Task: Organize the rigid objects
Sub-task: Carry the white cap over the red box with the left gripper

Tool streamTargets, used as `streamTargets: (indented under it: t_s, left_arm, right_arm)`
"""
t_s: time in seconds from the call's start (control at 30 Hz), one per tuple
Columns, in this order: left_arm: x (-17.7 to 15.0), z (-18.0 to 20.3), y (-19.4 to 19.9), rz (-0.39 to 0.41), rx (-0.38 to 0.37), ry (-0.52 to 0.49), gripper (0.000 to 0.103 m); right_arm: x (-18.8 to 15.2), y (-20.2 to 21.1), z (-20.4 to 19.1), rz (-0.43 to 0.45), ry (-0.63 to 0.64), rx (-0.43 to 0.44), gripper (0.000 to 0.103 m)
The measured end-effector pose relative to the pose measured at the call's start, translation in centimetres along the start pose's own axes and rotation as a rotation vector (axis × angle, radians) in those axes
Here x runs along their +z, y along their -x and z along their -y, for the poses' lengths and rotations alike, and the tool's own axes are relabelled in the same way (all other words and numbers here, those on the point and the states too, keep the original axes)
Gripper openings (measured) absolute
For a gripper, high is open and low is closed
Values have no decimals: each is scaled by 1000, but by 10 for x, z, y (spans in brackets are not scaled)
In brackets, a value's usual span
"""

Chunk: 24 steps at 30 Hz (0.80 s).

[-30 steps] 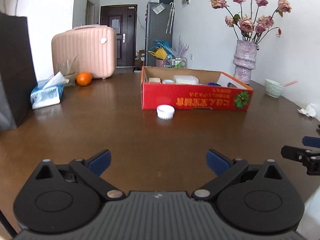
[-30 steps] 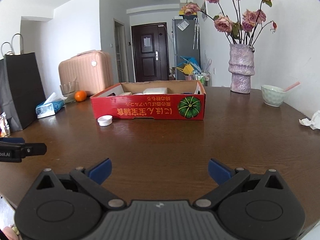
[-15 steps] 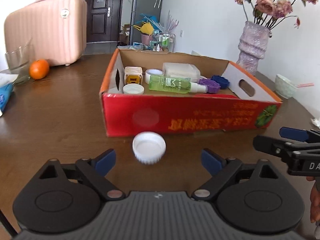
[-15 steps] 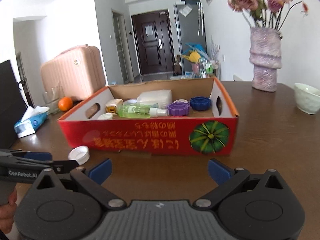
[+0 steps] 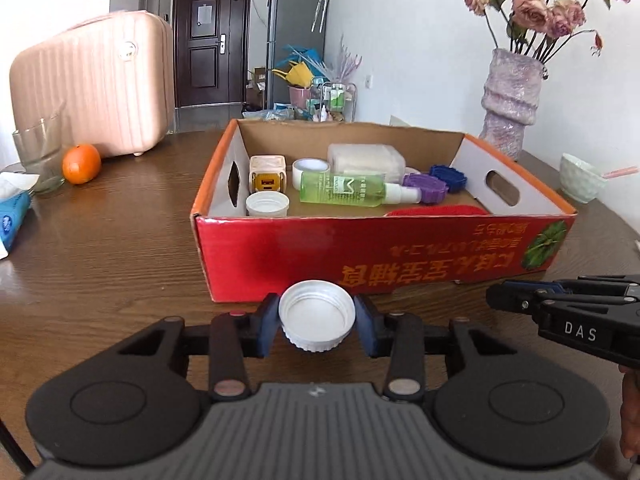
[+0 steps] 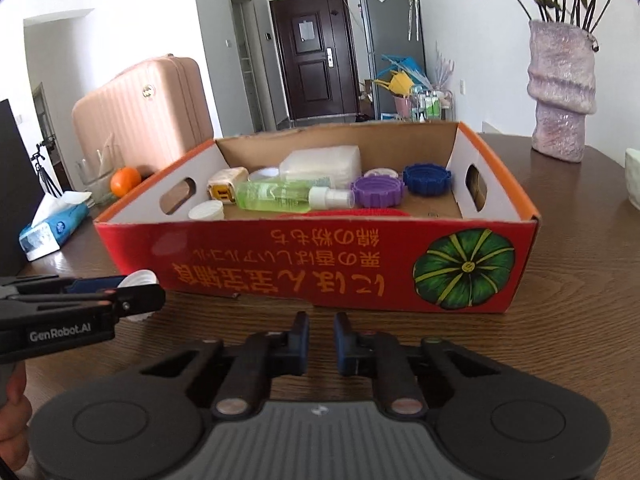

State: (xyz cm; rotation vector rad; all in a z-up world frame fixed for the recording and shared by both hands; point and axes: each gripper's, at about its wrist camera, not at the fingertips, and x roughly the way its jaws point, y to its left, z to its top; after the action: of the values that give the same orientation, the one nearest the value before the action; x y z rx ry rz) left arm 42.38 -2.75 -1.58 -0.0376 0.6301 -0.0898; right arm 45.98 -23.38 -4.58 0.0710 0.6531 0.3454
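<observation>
The left gripper point(image 5: 317, 326) is clamped on the white cap point(image 5: 317, 321), one blue pad against each side of its ribbed rim. The cap sits open side up, just in front of the box point(image 5: 384, 250), so its wall gives the pads two firm, opposite faces. Whether it rests on the table point(image 5: 120, 248) or is already lifted clear, I cannot tell.

The right gripper point(image 6: 321, 344) holds nothing, its jaws nearly together with a narrow gap. It hangs in front of the box's near wall, probably just waiting out of the way.

Inside the box lie a second white cap point(image 5: 267, 204), a green bottle point(image 5: 348, 193) on its side, a purple lid point(image 5: 425, 187) and a blue lid point(image 5: 449, 178). The held cap likely belongs there too, since the loose hard items are gathered in it. Carrying it in calls for clearing the box's near wall.
</observation>
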Motion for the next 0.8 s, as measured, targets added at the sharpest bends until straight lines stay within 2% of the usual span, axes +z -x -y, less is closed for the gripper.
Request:
streamTargets:
  t_s: [0.23,0.53,0.67,0.8]
  left_arm:
    - [-14,15,82,101,0,-11,41]
    - [-63,25,204,216,-34,4,41]
    - [-80,30,241,256,-16,-12,41]
    - [-90,31,264,283,-24,14,41]
  right_arm:
    - [-6,62,-15,77,36,12,10]
    - [-50,177,-41,183,67,20,9]
    - [-78,223,-50,241,60,17,9]
    - [-98,253,-55,258,70,20,9]
